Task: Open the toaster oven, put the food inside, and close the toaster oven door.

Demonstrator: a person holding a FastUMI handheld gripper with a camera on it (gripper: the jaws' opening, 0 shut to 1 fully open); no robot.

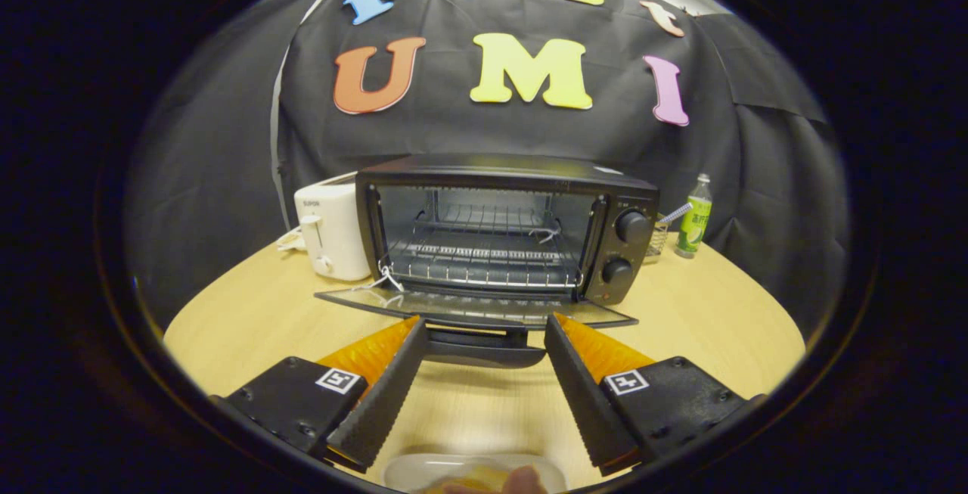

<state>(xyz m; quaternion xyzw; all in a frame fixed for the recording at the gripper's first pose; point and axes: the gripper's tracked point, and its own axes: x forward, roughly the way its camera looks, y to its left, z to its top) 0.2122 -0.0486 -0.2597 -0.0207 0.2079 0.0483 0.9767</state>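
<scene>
Toaster oven (499, 233) door down, rack bare, claw (484, 327) spread apart, clear container (473, 471) of food between fingers.

Gripper (484, 327): ridged jaws spread apart, black screw-fastened blocks, square tag marker on each.

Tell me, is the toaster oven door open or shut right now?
Open: the toaster oven door lies folded down flat, baring the wire rack. The open tongs sit at its handle.
</scene>
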